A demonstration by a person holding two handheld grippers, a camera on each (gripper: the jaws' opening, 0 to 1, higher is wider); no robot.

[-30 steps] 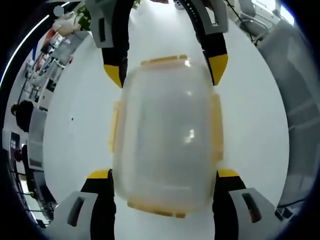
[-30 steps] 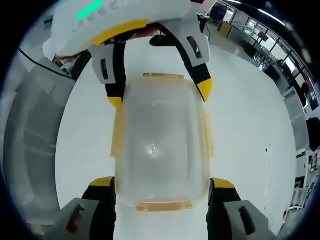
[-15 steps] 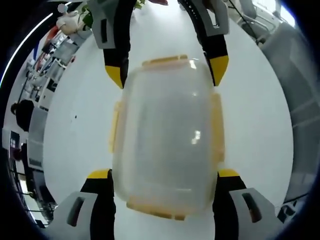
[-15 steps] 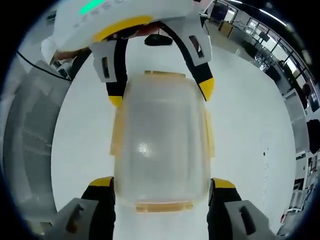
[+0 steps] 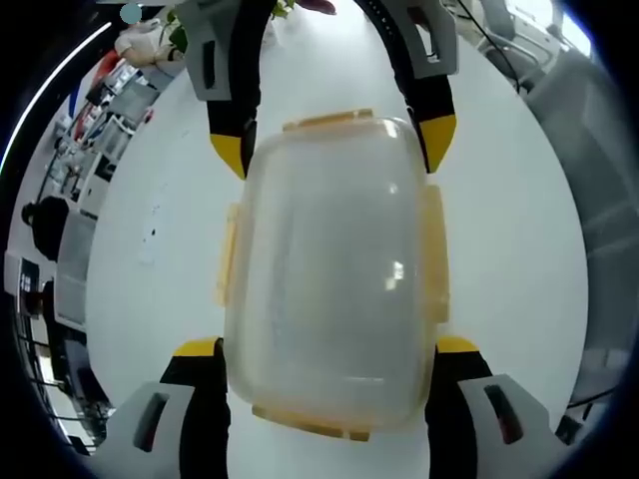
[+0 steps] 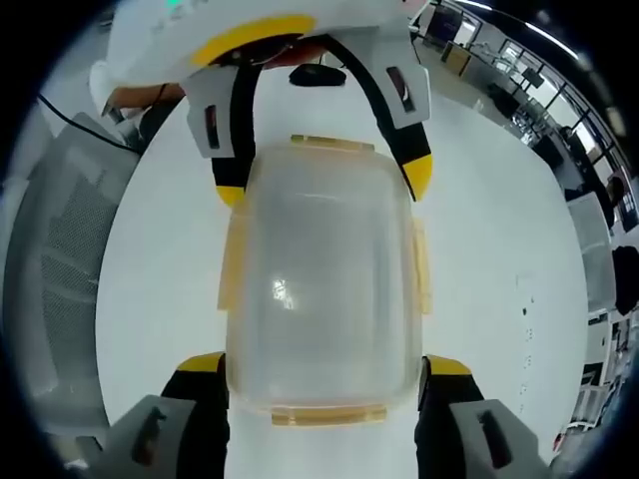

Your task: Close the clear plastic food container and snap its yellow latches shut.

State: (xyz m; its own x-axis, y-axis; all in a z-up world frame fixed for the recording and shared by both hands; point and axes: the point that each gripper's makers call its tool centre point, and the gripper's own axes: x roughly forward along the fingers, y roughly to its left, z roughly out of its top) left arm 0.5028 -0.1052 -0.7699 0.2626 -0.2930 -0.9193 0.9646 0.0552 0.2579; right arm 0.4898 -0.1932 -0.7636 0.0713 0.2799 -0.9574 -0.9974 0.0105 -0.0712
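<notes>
The clear plastic food container [image 5: 329, 269] hangs above the white table [image 5: 150, 249], held between both grippers from opposite ends. My left gripper [image 5: 326, 347] rises from the bottom of the left gripper view, its yellow-tipped jaws pressed on the container's two sides. The right gripper [image 5: 332, 145] clamps the far end. In the right gripper view the container [image 6: 319, 289] sits between my right gripper [image 6: 324, 363] below and the left gripper [image 6: 323, 185] above. Yellow latches [image 5: 433, 254] [image 6: 232, 264] lie along all four edges; whether they are snapped I cannot tell.
A grey mesh chair [image 6: 55, 269] stands beside the table, also seen as a chair [image 5: 599, 170] in the left gripper view. Office desks and shelves [image 5: 70, 150] line the background, with a green plant [image 5: 172, 35] near the table's far edge.
Both views have shifted slightly and the glint on the plastic has moved. The container stays clamped between the two grippers as before.
</notes>
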